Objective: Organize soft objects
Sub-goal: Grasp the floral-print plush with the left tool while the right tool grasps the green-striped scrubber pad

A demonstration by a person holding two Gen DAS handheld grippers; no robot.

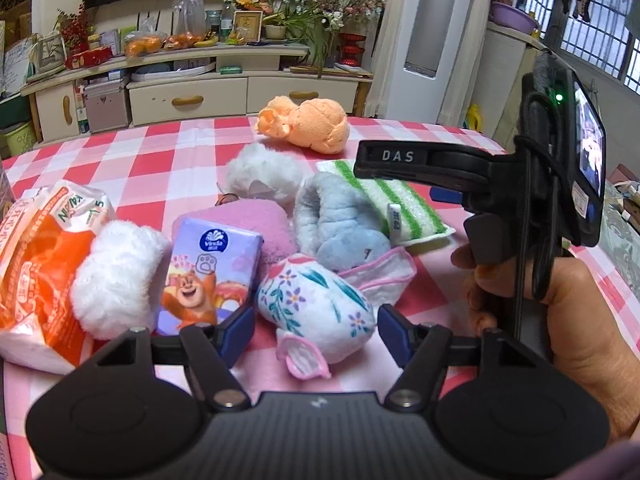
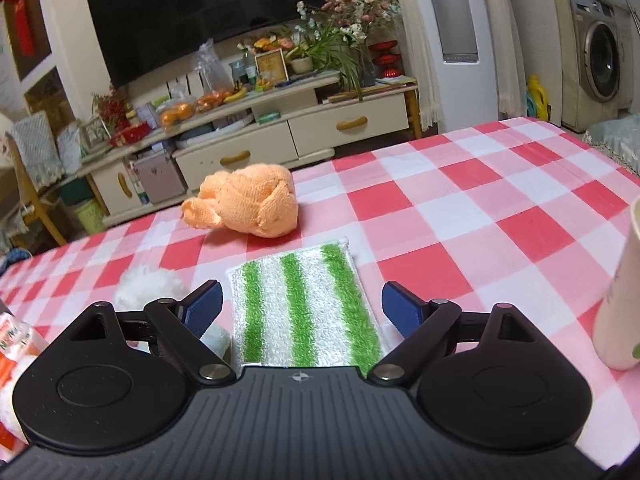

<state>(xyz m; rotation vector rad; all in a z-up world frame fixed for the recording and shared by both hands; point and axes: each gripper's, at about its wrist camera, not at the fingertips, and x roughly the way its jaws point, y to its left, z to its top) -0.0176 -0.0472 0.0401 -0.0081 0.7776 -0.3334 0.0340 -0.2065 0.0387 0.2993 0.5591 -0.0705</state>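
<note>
Soft things lie piled on the red-checked tablecloth (image 1: 168, 156). My left gripper (image 1: 316, 330) is open, its blue pads on either side of a floral white cloth bundle (image 1: 320, 300). Beside it lie a purple tissue pack (image 1: 208, 276), a white fluffy piece (image 1: 116, 276), a pink plush (image 1: 260, 220), a grey-blue plush (image 1: 340, 224) and a second white fluffy piece (image 1: 264, 172). My right gripper (image 2: 302, 306) is open over a green-striped white pad (image 2: 304, 304), also in the left wrist view (image 1: 404, 208). An orange rolled towel (image 2: 248, 202) lies farther back, also in the left wrist view (image 1: 308, 124).
An orange-and-white tissue packet (image 1: 32, 272) lies at the left. A pale cup (image 2: 620, 300) stands at the right edge of the right wrist view. Beyond the table's far edge stands a cluttered TV cabinet (image 2: 256, 148). The right gripper's body and the hand on it (image 1: 540, 216) are to the right of the pile.
</note>
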